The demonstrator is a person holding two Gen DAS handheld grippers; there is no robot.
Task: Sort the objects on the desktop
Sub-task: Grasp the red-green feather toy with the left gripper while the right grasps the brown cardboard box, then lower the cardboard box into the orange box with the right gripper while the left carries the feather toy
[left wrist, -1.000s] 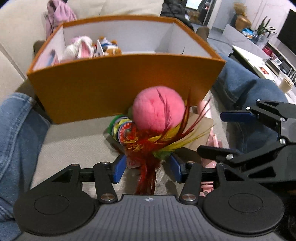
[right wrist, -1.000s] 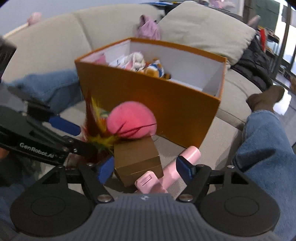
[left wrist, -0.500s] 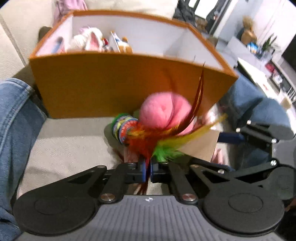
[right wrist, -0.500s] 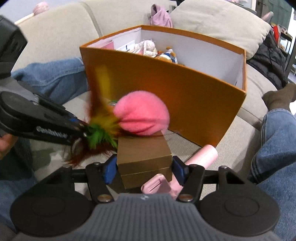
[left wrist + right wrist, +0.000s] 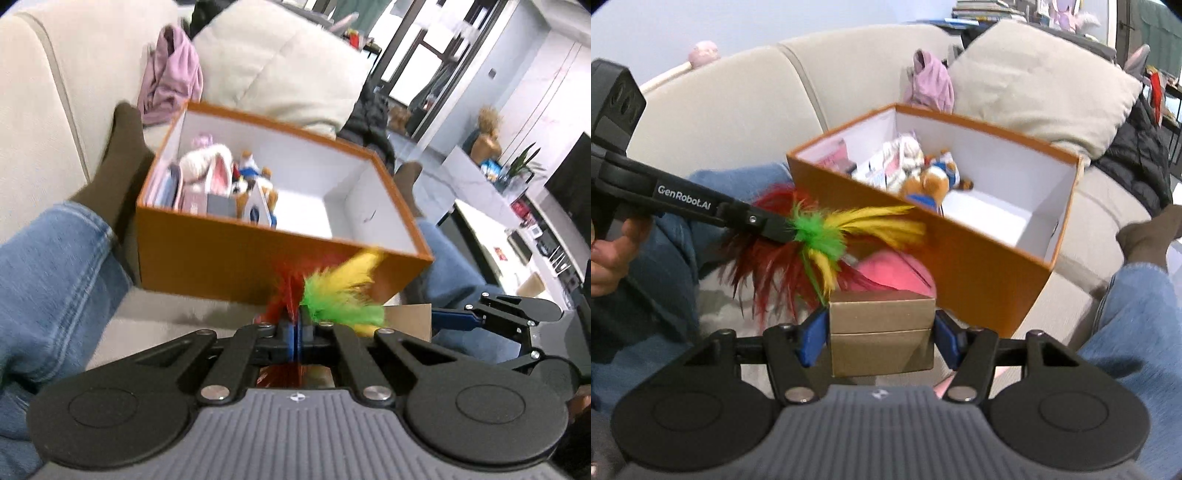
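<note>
Up front in the left wrist view, your left gripper [image 5: 295, 334] pinches the feather toy [image 5: 340, 295] just near of the orange box [image 5: 229, 254], and in the right wrist view your right gripper [image 5: 881, 334] clamps the gold box [image 5: 881, 332] near the orange box's near-left wall, the toy's pink ball [image 5: 897, 273] just beyond it.

Counted across both wrist views: 1 orange box [image 5: 979, 273], open-topped, with several small toys [image 5: 923, 173] heaped inside, too jumbled to be numbered. 1 feather toy [image 5: 827, 236] with a pink ball is seen, and 1 small brown box [image 5: 881, 332]. 2 grippers are present: the left gripper [image 5: 295, 334] and the right gripper [image 5: 881, 334]. 1 sofa [image 5: 738, 99] with 1 cushion [image 5: 1041, 81] is counted.
</note>
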